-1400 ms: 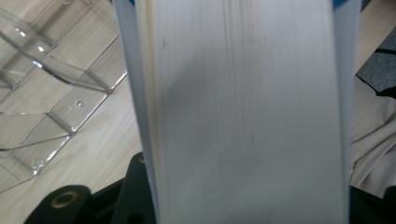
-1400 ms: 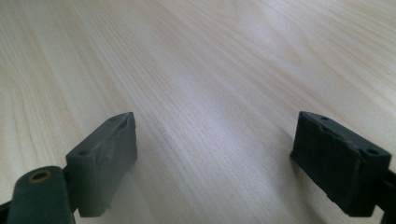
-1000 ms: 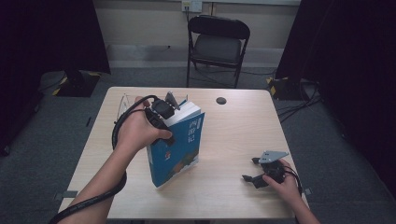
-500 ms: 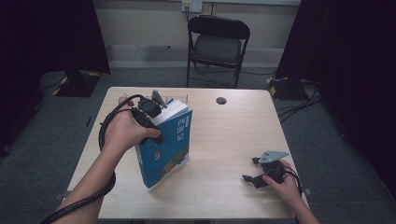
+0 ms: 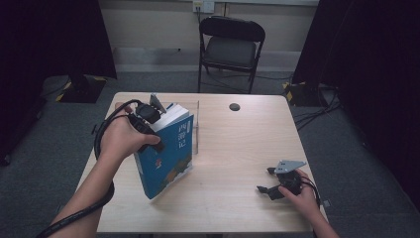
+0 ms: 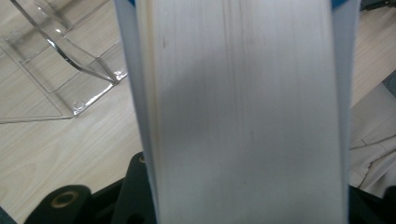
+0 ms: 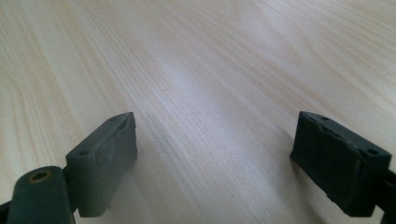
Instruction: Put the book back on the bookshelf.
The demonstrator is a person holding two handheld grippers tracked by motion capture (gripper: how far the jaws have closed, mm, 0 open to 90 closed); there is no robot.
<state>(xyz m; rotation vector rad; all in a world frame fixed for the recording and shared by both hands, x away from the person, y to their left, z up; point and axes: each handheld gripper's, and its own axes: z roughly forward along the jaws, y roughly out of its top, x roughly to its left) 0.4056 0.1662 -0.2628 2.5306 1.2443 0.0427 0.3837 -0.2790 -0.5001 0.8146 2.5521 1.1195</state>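
A thick book (image 5: 168,153) with a blue cover stands tilted on the wooden table (image 5: 237,148). My left gripper (image 5: 148,115) is shut on its top edge, the person's hand wrapped round the handle. In the left gripper view the white page block (image 6: 243,112) runs between the jaws, with blue cover edges on both sides. A clear acrylic stand (image 5: 196,129) rises just right of the book, and its base (image 6: 56,70) lies on the table. My right gripper (image 5: 267,180) rests open near the table's front right, its fingers (image 7: 105,154) spread over bare wood.
A small dark round disc (image 5: 234,106) lies at the far side of the table. A black folding chair (image 5: 230,44) stands behind the table. Cables trail on the grey floor at right. The left gripper's cable loops off the table's left edge.
The left gripper has carried the book leftward and toward the person, away from the clear stand. The right gripper has stayed put.
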